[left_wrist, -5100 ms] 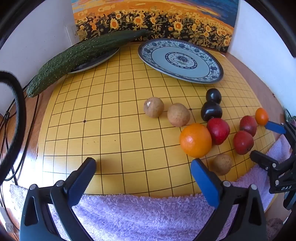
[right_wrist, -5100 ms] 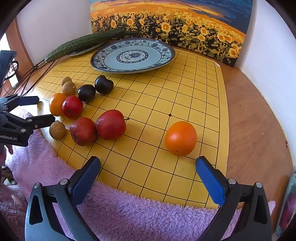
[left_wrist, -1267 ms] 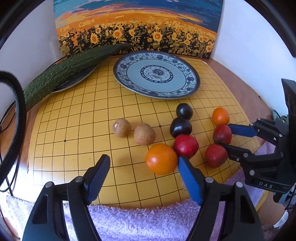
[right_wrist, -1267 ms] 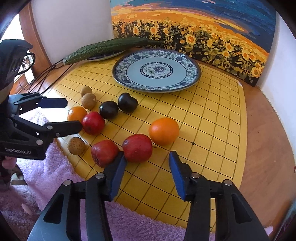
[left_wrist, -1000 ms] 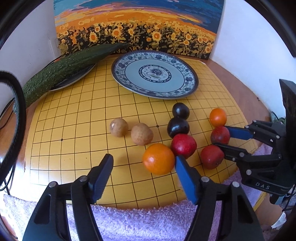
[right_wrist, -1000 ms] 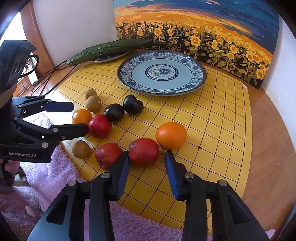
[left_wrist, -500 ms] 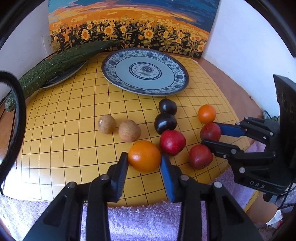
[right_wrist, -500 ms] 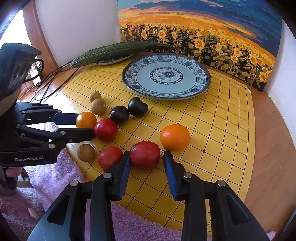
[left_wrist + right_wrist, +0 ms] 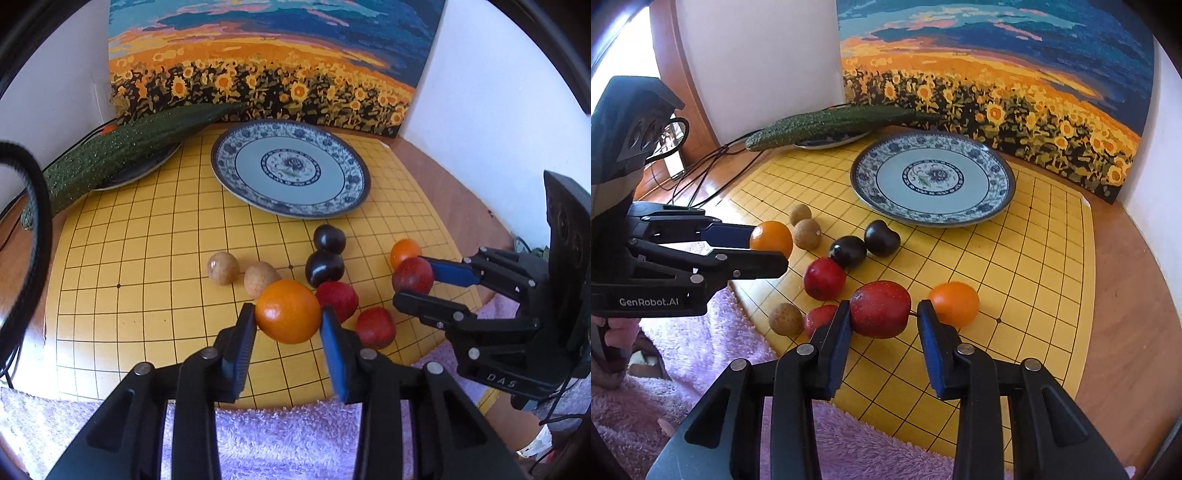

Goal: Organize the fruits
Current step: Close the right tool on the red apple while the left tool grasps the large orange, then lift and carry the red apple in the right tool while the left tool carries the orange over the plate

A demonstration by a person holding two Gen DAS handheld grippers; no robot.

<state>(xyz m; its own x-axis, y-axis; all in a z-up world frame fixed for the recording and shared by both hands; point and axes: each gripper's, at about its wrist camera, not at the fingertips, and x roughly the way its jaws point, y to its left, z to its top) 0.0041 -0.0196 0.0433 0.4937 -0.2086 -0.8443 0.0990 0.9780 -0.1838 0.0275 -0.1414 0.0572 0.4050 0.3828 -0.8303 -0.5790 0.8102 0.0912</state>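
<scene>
Fruit near the blue-patterned plate (image 9: 932, 181) on the yellow grid board (image 9: 1034, 243):
- Oranges, 2: one glossy, lifted in front of the plate, clamped by the left gripper (image 9: 289, 321); a second orange (image 9: 955, 303) on the board.
- Red fruits, 3: one speckled, pinched by the right gripper (image 9: 881, 317); the others (image 9: 824, 277) (image 9: 820, 317) lie close by.
- Dark plums, 2 (image 9: 881, 232) (image 9: 848, 250), just before the plate rim.
- Brown round fruits, 3 (image 9: 800, 213) (image 9: 808, 233) (image 9: 785, 319).
- Cucumber, 1 (image 9: 827, 123), on a second dish left of the plate.
</scene>
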